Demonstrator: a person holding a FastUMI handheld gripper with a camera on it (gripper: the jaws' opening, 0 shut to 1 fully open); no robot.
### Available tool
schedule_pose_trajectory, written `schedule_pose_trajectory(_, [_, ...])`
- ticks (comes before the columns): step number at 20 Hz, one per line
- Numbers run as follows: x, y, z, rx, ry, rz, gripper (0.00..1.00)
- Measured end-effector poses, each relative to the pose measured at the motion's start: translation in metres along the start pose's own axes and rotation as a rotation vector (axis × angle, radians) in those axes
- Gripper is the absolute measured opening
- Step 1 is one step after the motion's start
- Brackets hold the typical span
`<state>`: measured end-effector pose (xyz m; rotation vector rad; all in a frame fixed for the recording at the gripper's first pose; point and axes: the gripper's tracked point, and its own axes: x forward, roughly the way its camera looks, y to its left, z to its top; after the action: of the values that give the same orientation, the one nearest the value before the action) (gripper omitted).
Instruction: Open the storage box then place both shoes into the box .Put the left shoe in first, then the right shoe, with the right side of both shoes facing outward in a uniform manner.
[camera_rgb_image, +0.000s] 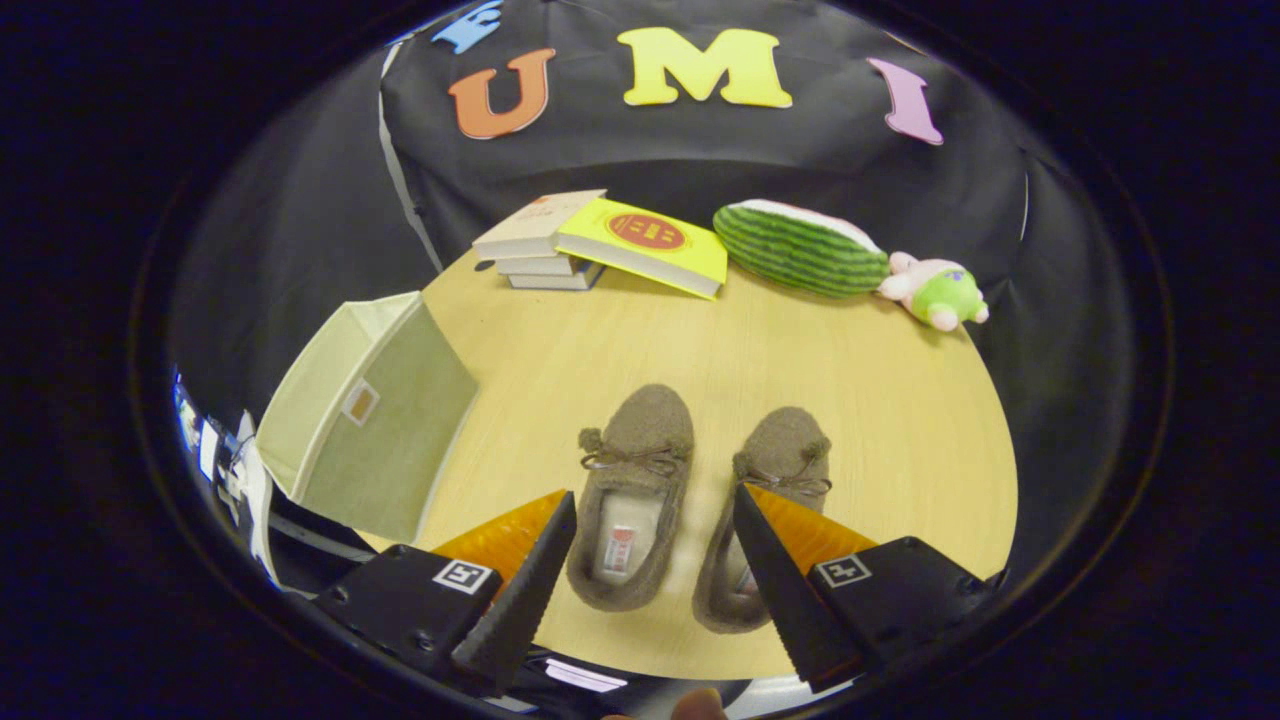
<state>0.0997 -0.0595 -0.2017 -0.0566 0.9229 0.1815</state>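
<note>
The tongs (655, 500) hang spread wide above the near edge of the wooden surface (900, 400), grasping nothing, both fingers clear of everything below. The two slippers lie side by side with toes pointing away, as a pair set out ready to be taken one at a time. The left shoe (630, 500) sits between the fingers, just inside the left finger, while the right shoe (765, 500) lies partly under the right finger, its heel hidden behind it. The storage box (370, 420) stands off to the left of the left finger, at the edge of the surface, tilted in this view; whether it has a lid, and whether that lid is on, I cannot tell from here. Since the box must be opened first, the spread fingers suit either a reach leftward to the box or a later drop onto the left shoe. Well beyond the shoes, against the booth wall, rest a stack of books (600, 250), a watermelon-striped cushion (800, 248) and a small plush toy (935, 290), none of it part of the job.
</note>
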Motion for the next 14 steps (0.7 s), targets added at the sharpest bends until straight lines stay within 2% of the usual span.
schedule_pose_trajectory(1, [0.007,-0.001,-0.004,0.016,0.026,0.011,0.98])
schedule_pose_trajectory(4, [0.025,-0.002,-0.017,0.034,0.098,0.013,0.81])
schedule_pose_trajectory(10, [0.057,-0.006,-0.040,0.145,0.211,0.032,0.64])
schedule_pose_trajectory(12, [0.061,-0.007,-0.041,0.200,0.228,0.042,0.55])
schedule_pose_trajectory(13, [0.065,-0.007,-0.042,0.217,0.234,0.047,0.42])
schedule_pose_trajectory(14, [0.067,-0.009,-0.043,0.225,0.241,0.047,0.38])
